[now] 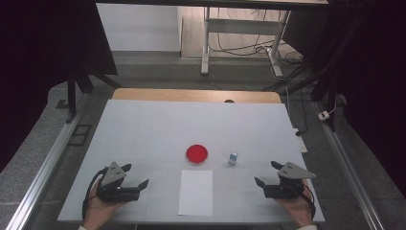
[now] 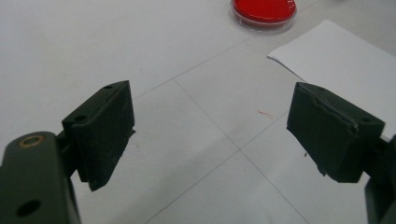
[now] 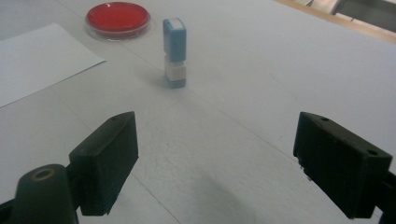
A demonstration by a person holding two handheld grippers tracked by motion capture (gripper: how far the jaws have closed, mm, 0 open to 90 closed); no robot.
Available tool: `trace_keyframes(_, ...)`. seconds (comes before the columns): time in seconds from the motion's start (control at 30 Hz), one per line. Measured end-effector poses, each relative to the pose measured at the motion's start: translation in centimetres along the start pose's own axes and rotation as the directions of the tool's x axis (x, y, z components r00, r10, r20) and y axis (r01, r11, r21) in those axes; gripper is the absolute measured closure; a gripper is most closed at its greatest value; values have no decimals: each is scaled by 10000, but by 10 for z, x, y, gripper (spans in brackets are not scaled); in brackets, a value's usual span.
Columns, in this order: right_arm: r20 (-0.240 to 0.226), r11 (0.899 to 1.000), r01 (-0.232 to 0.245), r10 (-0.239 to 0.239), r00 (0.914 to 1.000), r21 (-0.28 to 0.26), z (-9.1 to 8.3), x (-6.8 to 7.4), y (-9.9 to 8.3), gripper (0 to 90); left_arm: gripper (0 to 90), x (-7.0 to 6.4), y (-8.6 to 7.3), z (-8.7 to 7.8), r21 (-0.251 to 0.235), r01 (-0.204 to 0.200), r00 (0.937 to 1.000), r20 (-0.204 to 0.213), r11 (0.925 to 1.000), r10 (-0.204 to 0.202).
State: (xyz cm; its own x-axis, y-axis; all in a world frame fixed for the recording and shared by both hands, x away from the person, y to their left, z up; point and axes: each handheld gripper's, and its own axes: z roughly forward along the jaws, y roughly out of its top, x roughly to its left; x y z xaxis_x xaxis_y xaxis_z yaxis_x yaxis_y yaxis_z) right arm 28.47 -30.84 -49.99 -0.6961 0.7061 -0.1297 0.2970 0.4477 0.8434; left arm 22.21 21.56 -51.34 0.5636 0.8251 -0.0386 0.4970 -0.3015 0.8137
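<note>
Both grippers wait wide open at the near edge, with the stamp standing closest to the right one.

The small blue-and-white upright plastic stamp (image 1: pixel 232 157) stands on the white table (image 1: pixel 143 124), its long axis vertical, at about eleven o'clock from the right gripper (image 1: pixel 267 174) and near it; in the right gripper view the stamp (image 3: pixel 174 51) sits ahead and left of centre. That gripper's jaws are spread wide and hold nothing. The left gripper (image 1: pixel 135 175) is equally spread and empty, and lies well apart from the stamp, across the blank white paper sheet (image 1: pixel 196 192). The round red ink pad in its clear dish (image 1: pixel 197 154) sits at nine o'clock from the stamp, just beyond the sheet's far edge. The right hand looks better placed to reach forward and close on the stamp's sides.
</note>
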Motion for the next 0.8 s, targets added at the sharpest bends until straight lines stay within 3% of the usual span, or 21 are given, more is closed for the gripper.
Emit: trace_keyframes(0.8, 5, 9999, 156, -156, 9999, -39, 2, 2, 2, 201, 152, 3, 1, -5, -20, 18, 9999, -108, 10000, -19)
